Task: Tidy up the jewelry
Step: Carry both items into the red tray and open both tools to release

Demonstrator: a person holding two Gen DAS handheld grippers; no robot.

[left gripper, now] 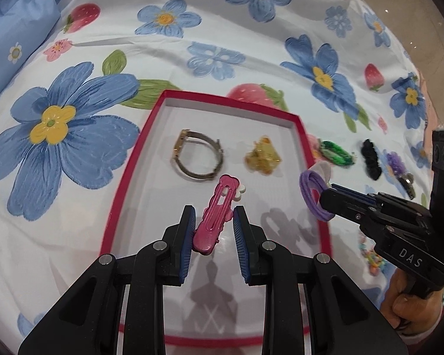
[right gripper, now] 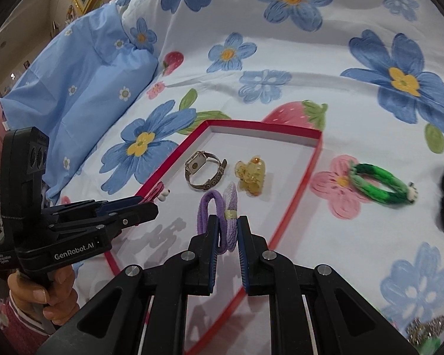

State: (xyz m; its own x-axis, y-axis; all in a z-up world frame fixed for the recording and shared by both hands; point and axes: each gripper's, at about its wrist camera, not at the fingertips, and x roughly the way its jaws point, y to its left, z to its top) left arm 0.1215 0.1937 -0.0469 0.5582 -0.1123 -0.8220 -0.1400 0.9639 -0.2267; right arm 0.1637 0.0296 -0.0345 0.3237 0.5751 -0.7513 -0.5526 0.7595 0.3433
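Left gripper (left gripper: 214,226) loosely brackets a pink hair clip (left gripper: 214,216) over the red box (left gripper: 121,189), right gripper (right gripper: 228,230) pinches a purple hair tie (right gripper: 219,222) at its 3 o'clock; both likely need lowering and releasing.

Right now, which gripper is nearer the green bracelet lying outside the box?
Right. The right gripper, shut on the purple hair tie, hangs over the red box's near-right edge, nearer the green bracelet. The left gripper, holding the pink clip, is farther away, over the box's interior.
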